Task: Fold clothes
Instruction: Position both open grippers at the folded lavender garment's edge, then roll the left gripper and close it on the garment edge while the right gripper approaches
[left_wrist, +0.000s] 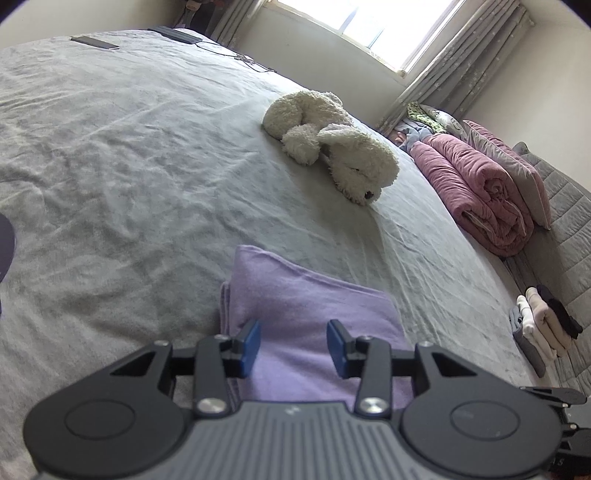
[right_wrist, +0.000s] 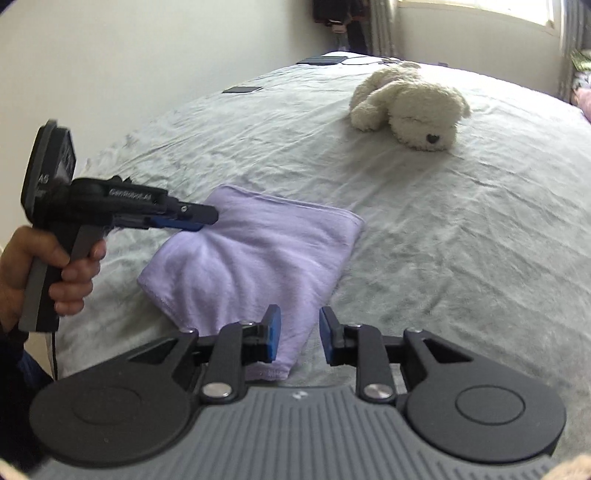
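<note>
Left hand-held gripper (left_wrist: 293, 347): jaws apart, holding nothing, poised over the near end of the lilac garment.
Right hand-held gripper (right_wrist: 297, 334): jaws apart, empty, at the garment's near corner.
Lilac garment (right_wrist: 255, 254): lies just ahead on the bed, already folded into a compact layered rectangle.
Progress: this piece looks folded; whether further folds remain is unclear.
Bed (left_wrist: 129, 166): wrinkled grey sheet; plush dog (left_wrist: 332, 147) well beyond.
Room: window (left_wrist: 388, 26) with curtains behind.

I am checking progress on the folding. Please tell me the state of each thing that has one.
Lilac cloth: folded, lying on the bed.
Left gripper: open, empty, above the cloth.
Right gripper: open, empty.
Plush dog: lying on the bed.
Pink quilt: rolled up.
</note>
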